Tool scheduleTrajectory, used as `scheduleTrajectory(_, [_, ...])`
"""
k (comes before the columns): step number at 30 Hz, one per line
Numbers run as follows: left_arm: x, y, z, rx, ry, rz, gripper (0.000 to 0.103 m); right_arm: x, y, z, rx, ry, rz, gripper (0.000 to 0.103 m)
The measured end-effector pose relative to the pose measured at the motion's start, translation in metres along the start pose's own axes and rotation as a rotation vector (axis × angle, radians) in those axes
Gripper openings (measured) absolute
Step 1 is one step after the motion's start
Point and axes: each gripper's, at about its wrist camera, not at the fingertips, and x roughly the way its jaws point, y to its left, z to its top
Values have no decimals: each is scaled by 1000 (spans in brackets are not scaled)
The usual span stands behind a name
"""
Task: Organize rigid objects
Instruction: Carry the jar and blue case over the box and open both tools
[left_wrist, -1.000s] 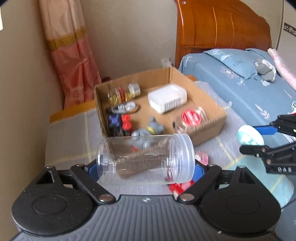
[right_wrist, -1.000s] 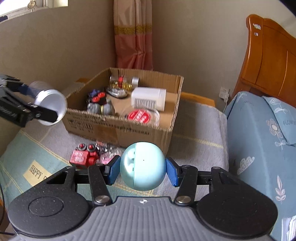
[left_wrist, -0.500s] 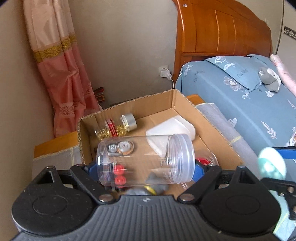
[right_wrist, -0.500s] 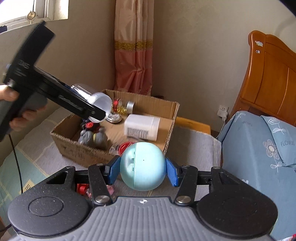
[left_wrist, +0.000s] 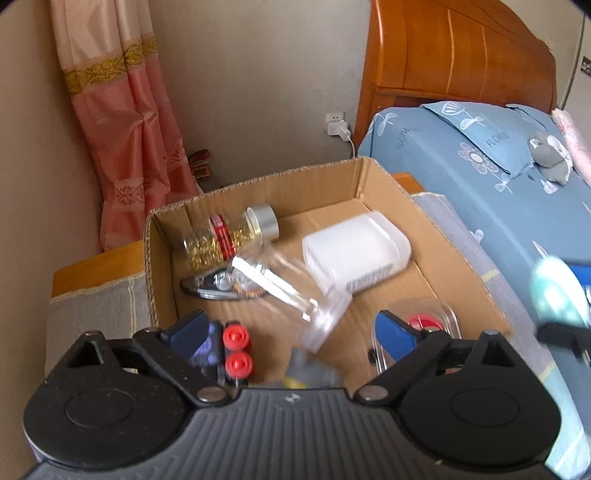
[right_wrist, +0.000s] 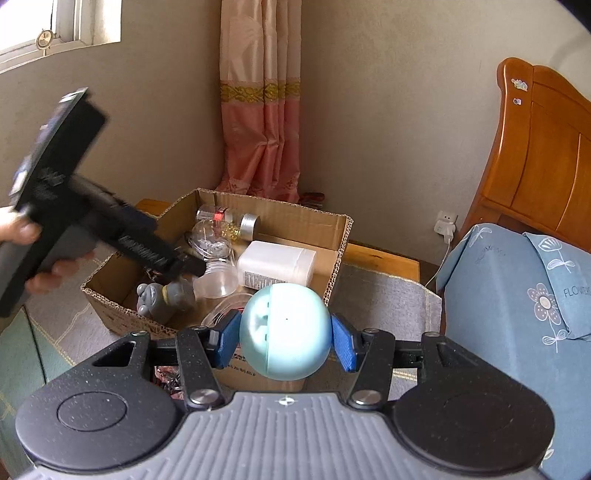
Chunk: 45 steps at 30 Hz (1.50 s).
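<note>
My left gripper (left_wrist: 291, 328) gapes wide over the box (left_wrist: 439, 236); the clear jar (left_wrist: 291, 291), blurred, sits tilted inside it, free of my fingers. My right gripper (right_wrist: 284, 341) clamps the blue ball (right_wrist: 284, 330) near the box's right corner.

Each gripper, the left gripper (left_wrist: 291, 332) and the right gripper (right_wrist: 284, 341), is built of a ribbed grey housing, black speckled linkage arms pinned with silver screws, and blue fingertip pads (right_wrist: 226, 338); bare skin is seen on the left hand (right_wrist: 22, 243).

Pink curtain (left_wrist: 122, 122), wooden headboard (left_wrist: 454, 62), blue bedspread (left_wrist: 480, 177).
</note>
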Motion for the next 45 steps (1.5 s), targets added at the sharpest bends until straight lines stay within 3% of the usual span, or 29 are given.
scheduleTrajectory(10, [-58,-3,-38,1,-32,-18,97,20,-8,26,39,16,5,58])
scheduleTrajectory(14, [-79,-1,-49,-10,-70,10,97,32,-7,41,39,30,8,58])
scheduleTrajectory(29, [-100,17,-72,-25,-108,36,97,106,8,49,89,216,45,58])
scheduleTrajectory(33, [-101,22,-76,-35,-114,38,97,116,10,50,78,223,35,59])
scheduleTrajectory(35, [-101,24,-76,-42,-110,36,97,118,9,50,88,220,18,81])
scheduleTrajectory(43, [-103,23,-82,-49,-107,34,97,94,13,46,78,171,12,101])
scheduleTrajectory(45, [-104,23,-83,-55,-104,38,97,86,15,44,69,156,12,102])
